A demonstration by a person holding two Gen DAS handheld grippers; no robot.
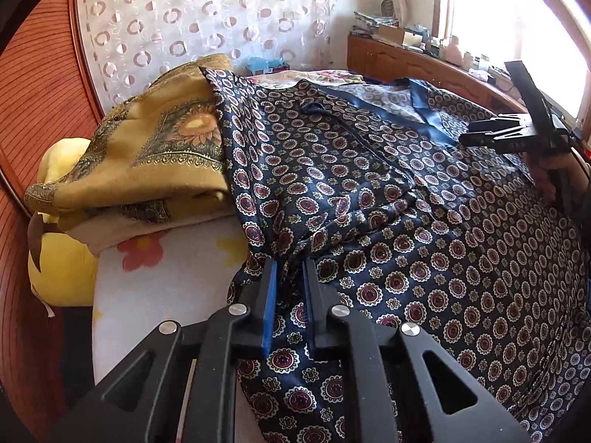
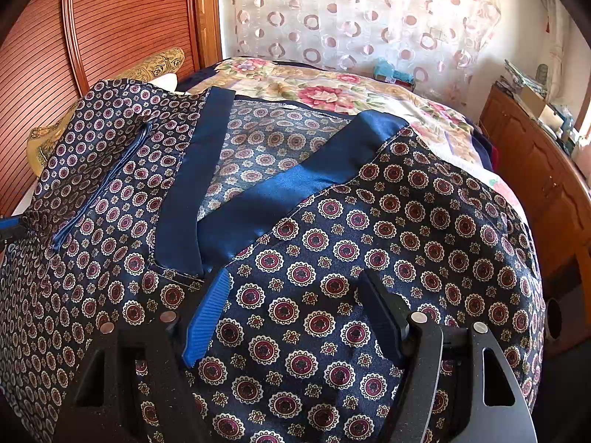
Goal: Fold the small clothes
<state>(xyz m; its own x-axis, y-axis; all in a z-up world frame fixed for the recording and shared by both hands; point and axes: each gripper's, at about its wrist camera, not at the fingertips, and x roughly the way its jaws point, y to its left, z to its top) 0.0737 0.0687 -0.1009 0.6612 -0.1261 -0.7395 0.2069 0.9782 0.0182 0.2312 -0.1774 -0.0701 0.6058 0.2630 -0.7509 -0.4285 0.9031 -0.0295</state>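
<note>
Your satin robe (image 2: 332,258) lies spread across the bed (image 2: 369,88), filling both views: light, limp, slippery stuff, so pinch hems and bunched folds. Your left gripper (image 1: 290,269) is clamped on a gathered edge at lower centre; your right gripper (image 2: 295,288) hovers, fingers apart. Blue collar (image 2: 280,184) points toward the curtain (image 2: 351,11), long axis running back to you.

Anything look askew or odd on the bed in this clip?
The patterned robe lies unevenly: its left edge is draped up over the folded yellow blanket and bunches into wrinkles at the left gripper. The right gripper is open above it. Nothing looks damaged.
</note>
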